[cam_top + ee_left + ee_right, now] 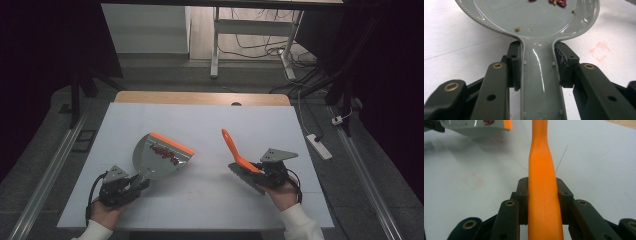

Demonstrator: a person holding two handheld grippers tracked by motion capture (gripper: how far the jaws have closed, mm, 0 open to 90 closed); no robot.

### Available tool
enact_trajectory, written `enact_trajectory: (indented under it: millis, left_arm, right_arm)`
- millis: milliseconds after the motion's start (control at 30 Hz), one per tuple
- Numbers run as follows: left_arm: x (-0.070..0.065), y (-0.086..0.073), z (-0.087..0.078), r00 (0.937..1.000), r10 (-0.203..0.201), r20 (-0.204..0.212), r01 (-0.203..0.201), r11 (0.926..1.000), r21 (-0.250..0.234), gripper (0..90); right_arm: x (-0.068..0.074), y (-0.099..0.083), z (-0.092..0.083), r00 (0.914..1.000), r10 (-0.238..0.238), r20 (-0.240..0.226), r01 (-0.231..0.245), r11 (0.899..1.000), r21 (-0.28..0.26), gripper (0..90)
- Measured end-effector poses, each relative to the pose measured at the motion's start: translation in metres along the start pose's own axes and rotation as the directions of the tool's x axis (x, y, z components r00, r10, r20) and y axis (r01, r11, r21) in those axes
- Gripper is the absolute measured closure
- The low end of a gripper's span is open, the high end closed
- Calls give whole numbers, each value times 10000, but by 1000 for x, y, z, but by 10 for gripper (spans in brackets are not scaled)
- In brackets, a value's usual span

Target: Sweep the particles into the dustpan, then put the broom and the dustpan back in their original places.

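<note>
A grey dustpan [160, 155] with an orange front lip lies left of centre on the white table, with red and a few yellow beans [165, 152] in it. My left gripper [137, 182] is shut on its grey handle [537, 82], one pad on each side, and the pan's bowl [534, 20] widens just beyond the jaws. My right gripper [260, 172] is shut on an orange brush [231, 145], whose thin end points up and away to the left. Its dark bristles hang under the gripper's front. The orange shaft [542, 182] runs between the jaws, with the dustpan [474, 126] at the upper left.
White sheet [200, 120] covers the table; a wooden strip [200, 97] shows at the far edge. On the sheet beside the dustpan is a faint red square mark [600, 51]. A power strip [320, 146] and cables lie on the floor to the right.
</note>
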State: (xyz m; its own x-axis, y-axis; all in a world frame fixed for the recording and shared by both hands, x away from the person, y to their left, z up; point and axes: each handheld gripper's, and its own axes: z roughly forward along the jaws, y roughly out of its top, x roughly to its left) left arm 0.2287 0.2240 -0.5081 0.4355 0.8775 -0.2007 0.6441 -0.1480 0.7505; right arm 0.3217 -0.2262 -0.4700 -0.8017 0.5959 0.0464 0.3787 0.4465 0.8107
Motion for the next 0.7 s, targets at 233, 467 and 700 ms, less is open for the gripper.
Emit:
enact_trajectory:
  millis: [233,467,700]
  left_arm:
    - [5,-1,-1,9988,-381,-304,380,9993,-46,616]
    - [9,-2,0,9972,-599,-443,598,9982,-35,615]
    - [14,-4,5,9886,-1227,-867,1226,9924,-64,615]
  right_arm:
    - [1,-3,0,9999,-116,3,116,9998,174,706]
    - [-2,-6,-1,10000,22,-5,-22,9998,196,706]
    - [-2,-5,-5,9999,113,-107,-113,9999,69,706]
